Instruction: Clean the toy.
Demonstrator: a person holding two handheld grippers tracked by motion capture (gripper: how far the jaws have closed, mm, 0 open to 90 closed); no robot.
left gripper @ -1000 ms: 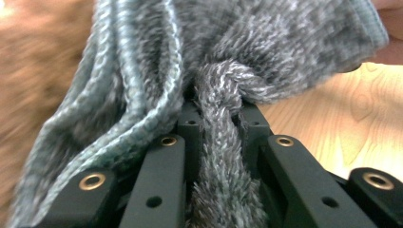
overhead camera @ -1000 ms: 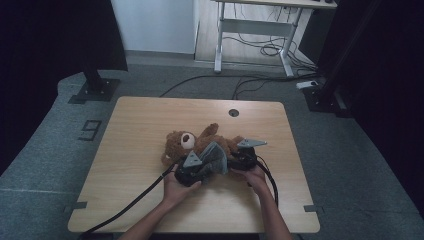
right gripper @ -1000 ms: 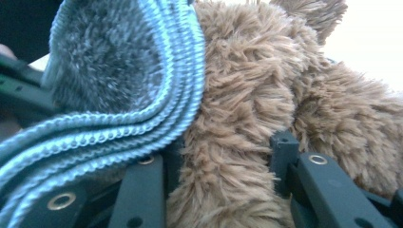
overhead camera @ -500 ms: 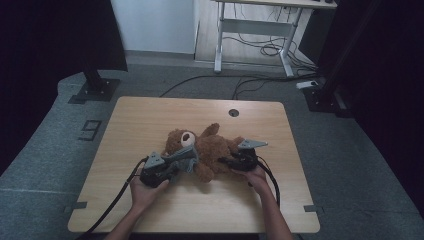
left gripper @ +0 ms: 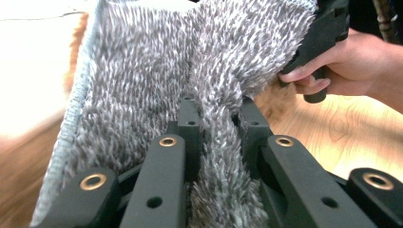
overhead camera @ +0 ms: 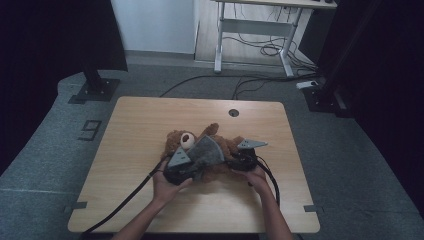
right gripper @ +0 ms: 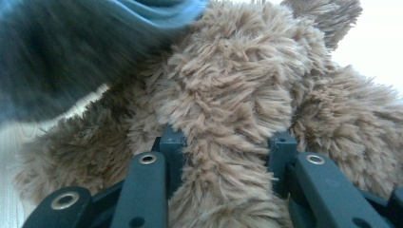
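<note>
High view shows a brown teddy bear (overhead camera: 220, 145) lying in the middle of the table (overhead camera: 135, 130), with a grey fuzzy cloth (overhead camera: 205, 152) draped over its belly. My left claw (overhead camera: 187, 167) is at the near edge of the cloth and my right claw (overhead camera: 235, 162) is pressed against the bear's side. My hands and the cloth hide most of the bear's body, so I cannot make out its legs there.

Left gripper view shows my left claw (left gripper: 216, 128) pinching a fold of the grey cloth (left gripper: 142, 80) tight between its jaws. My other hand (left gripper: 342, 66) is behind it, partly cut off.

Right gripper view shows my right claw (right gripper: 223, 142) squeezing a thick lump of the bear's brown fur (right gripper: 228, 90). I cannot tell which part of the bear it is. The cloth (right gripper: 62, 52) is a blurry grey patch at the top left.
</note>
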